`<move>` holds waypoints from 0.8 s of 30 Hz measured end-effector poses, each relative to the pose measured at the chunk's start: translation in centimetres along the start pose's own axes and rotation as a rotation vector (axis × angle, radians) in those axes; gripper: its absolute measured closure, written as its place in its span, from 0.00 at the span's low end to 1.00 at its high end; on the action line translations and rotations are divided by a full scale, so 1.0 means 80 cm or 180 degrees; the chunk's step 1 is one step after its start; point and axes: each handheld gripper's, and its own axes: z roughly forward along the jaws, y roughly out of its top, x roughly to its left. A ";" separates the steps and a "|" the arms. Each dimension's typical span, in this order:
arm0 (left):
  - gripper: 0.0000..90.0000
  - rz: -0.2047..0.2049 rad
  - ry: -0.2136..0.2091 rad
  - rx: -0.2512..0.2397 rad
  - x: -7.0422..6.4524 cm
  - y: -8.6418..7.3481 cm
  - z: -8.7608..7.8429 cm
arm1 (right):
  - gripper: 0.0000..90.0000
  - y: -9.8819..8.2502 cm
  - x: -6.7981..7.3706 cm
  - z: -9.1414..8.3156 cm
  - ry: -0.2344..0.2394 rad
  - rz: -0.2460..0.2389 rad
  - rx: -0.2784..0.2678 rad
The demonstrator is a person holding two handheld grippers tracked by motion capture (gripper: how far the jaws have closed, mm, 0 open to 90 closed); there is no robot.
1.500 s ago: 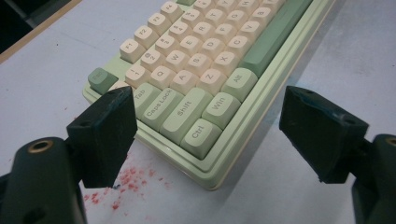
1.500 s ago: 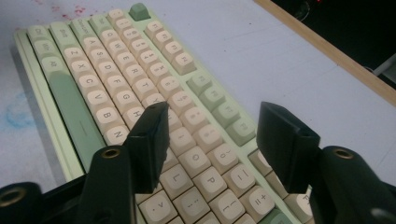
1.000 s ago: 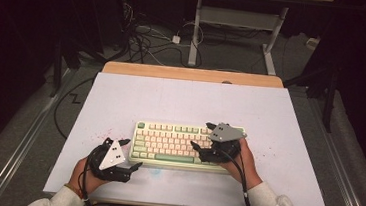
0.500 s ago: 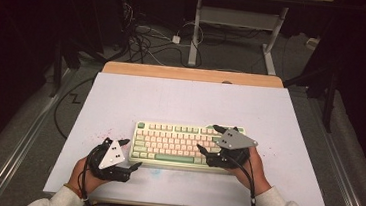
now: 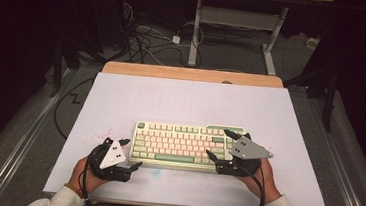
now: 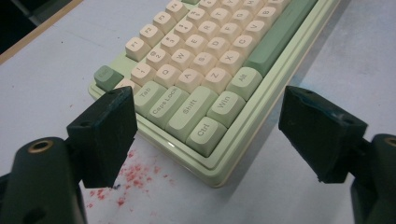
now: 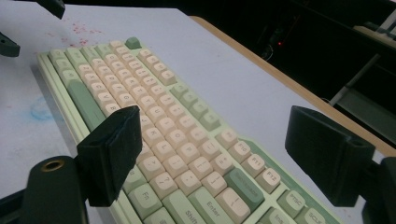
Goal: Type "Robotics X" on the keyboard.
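Note:
A pale green keyboard (image 5: 187, 143) with cream keys lies near the front of the white table (image 5: 191, 101). My left gripper (image 5: 134, 153) stands open just off the keyboard's front-left corner, held in a hand. In the left gripper view its jaws (image 6: 210, 135) flank that corner of the keyboard (image 6: 205, 56), around the Ctrl key, without touching it. My right gripper (image 5: 216, 142) is open at the keyboard's right end, its jaws spread over the edge keys. In the right gripper view the open jaws (image 7: 219, 158) hover above the keyboard (image 7: 140, 84) near the Enter key.
Red specks (image 6: 133, 170) stain the table by the keyboard's left corner, and a faint blue smudge (image 7: 39, 109) lies in front of it. A wooden strip (image 5: 193, 74) edges the table's far side. Cables (image 5: 146, 39) and desk legs stand on the dark floor beyond.
My right gripper has shifted to the right, from over the keyboard's right keys to its right end. The left gripper and the keyboard have stayed put.

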 end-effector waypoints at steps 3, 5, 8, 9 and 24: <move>0.21 -0.0010 0.0004 -0.0010 0.000 0.000 0.000 | 0.22 -0.005 -0.001 -0.006 -0.0017 0.0014 -0.0010; 0.21 -0.0017 0.0005 -0.0014 0.000 0.001 0.000 | 0.22 -0.008 -0.002 -0.010 -0.0034 0.0009 -0.0007; 0.21 -0.0038 0.0012 -0.0017 0.001 0.001 -0.001 | 0.22 -0.013 -0.002 -0.015 -0.0083 0.0019 -0.0018; 0.21 -0.0042 0.0011 -0.0019 0.001 0.002 -0.001 | 0.22 -0.015 -0.003 -0.017 -0.0078 0.0026 -0.0004; 0.23 -0.0092 0.0021 -0.0033 0.001 0.005 -0.002 | 0.22 -0.036 -0.007 -0.040 -0.0187 0.0062 0.0050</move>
